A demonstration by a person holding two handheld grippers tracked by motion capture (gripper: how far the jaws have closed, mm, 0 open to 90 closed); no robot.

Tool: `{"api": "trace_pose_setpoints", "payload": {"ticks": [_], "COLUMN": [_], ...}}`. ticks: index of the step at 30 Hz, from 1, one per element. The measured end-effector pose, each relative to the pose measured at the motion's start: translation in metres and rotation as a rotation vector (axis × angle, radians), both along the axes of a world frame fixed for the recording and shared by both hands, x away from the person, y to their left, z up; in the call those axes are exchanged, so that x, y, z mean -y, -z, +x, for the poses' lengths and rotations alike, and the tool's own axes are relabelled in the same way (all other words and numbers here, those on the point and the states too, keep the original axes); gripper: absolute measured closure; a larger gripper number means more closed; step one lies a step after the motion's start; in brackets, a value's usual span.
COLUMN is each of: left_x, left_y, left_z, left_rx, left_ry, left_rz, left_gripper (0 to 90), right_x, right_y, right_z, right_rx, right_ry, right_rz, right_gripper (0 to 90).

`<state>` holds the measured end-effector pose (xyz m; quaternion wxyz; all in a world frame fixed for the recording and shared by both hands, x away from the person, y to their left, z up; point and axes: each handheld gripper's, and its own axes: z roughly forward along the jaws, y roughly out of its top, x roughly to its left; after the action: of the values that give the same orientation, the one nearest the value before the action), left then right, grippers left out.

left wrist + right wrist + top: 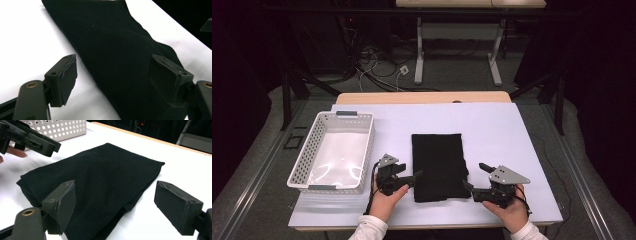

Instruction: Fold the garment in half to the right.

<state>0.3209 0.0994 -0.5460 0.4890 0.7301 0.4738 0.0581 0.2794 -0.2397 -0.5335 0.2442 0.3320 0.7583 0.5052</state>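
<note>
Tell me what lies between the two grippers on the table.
In the high view, the near end of the folded black cloth lies between the left gripper and the right gripper.

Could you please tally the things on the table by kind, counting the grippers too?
Cloth: 1, black, folded, lying flat.
Basket: 1, white, perforated.
Grippers: 2, left gripper and right gripper, both open, one at each near corner of the cloth.
Total: 4.
</note>
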Motion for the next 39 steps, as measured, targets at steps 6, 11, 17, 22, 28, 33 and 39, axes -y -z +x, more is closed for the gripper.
{"api": "trace_pose_setpoints", "payload": {"ticks": [6, 11, 17, 22, 28, 33, 39], "left_x": [-0.002, 0.001, 0.005, 0.009, 0.016, 0.021, 0.027], "left_y": [0.004, 0.010, 0.012, 0.014, 0.017, 0.018, 0.019], "left_z": [-0.003, -0.005, -0.007, -0.008, -0.011, -0.013, -0.015], "left_rx": [-0.012, -0.045, -0.051, -0.064, -0.098, -0.105, -0.109], "left_ry": [-0.010, 0.000, -0.001, -0.001, 0.024, 0.029, 0.033], "left_rz": [-0.005, 0.005, 0.035, 0.053, 0.076, 0.089, 0.076], "left_gripper": [28.3, 29.3, 33.2, 35.7, 43.3, 43.5, 45.3], "right_x": [0.001, 0.001, 0.002, 0.002, 0.003, 0.003, 0.002], "right_y": [0.001, 0.001, 0.001, 0.001, 0.002, 0.002, 0.003], "right_z": [0.001, 0.001, 0.001, 0.001, 0.002, 0.003, 0.003], "right_rx": [0.003, 0.008, 0.005, 0.004, -0.001, 0.002, -0.009], "right_ry": [0.007, 0.007, 0.005, 0.006, 0.007, 0.005, 0.004], "right_rz": [0.001, -0.001, -0.002, -0.003, -0.001, 0.002, -0.002], "right_gripper": [17.5, 17.6, 17.9, 18.2, 18.4, 18.5, 18.7]}}
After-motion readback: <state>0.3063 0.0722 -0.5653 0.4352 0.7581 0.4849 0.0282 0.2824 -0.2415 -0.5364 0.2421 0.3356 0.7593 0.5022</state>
